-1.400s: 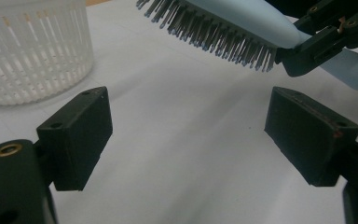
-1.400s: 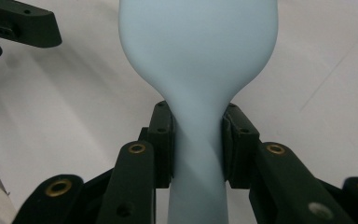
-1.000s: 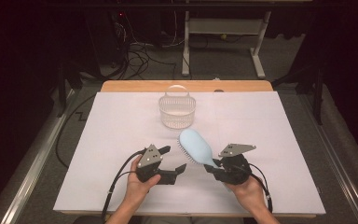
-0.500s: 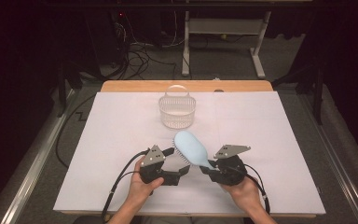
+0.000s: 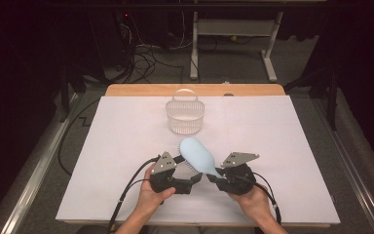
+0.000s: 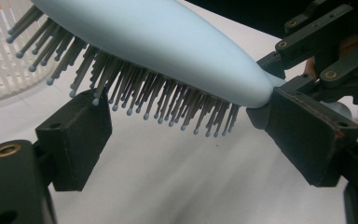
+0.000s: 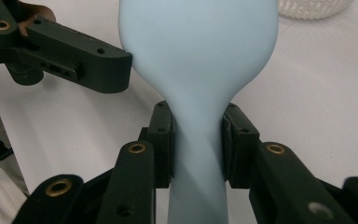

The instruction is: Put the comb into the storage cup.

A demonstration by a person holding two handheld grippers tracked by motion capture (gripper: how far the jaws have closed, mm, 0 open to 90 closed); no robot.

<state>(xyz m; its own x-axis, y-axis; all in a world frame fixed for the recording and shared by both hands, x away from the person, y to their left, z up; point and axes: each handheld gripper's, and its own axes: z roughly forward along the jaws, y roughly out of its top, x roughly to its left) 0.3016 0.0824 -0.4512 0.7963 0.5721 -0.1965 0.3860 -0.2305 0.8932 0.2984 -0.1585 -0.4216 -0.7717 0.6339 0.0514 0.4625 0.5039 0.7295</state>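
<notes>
Right hand-held gripper (image 7: 196, 144) pinches the pale blue hairbrush (image 5: 197, 155) by its handle neck above the desk (image 5: 282, 131), while the spread left hand-held gripper (image 5: 191, 183) should close gently below the bristles (image 6: 135, 93), avoiding bending them.

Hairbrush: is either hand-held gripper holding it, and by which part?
The right hand-held gripper clamps the light blue hairbrush by its narrow handle neck. The left hand-held gripper is open beneath the bristles, holding nothing.
</notes>
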